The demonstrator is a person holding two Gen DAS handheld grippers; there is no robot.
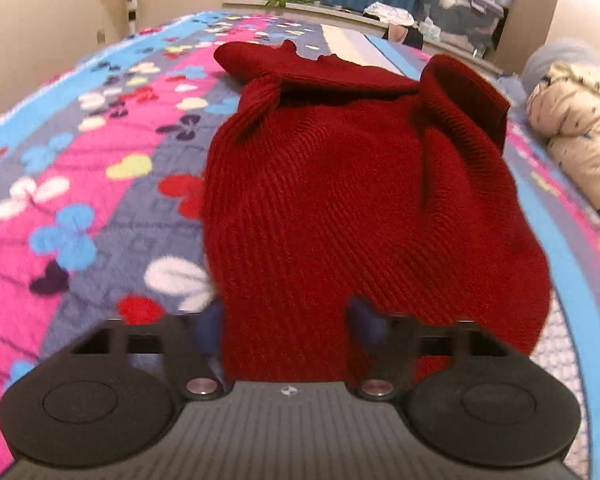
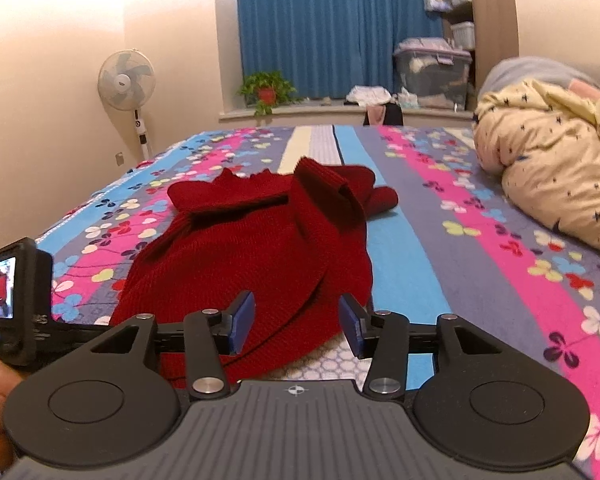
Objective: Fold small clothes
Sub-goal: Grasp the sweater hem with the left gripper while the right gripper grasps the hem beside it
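A dark red ribbed knit garment (image 1: pixel 340 200) lies partly folded on the striped, flowered bedspread (image 1: pixel 100 184), its sleeves gathered on top at the far end. My left gripper (image 1: pixel 288 320) is open, its blue pads on either side of the garment's near hem, which lies between the fingers. In the right wrist view the same garment (image 2: pixel 252 248) lies ahead. My right gripper (image 2: pixel 298 320) is open, its blue pads apart over the garment's near right corner, holding nothing. The left gripper's camera body (image 2: pixel 12 308) shows at the left edge.
A cream quilt with dark stars (image 2: pixel 552 168) is heaped at the bed's right side. Beyond the bed stand a white fan (image 2: pixel 126 80), a potted plant (image 2: pixel 266 90) on the sill, a plastic storage box (image 2: pixel 432 68) and blue curtains (image 2: pixel 320 28).
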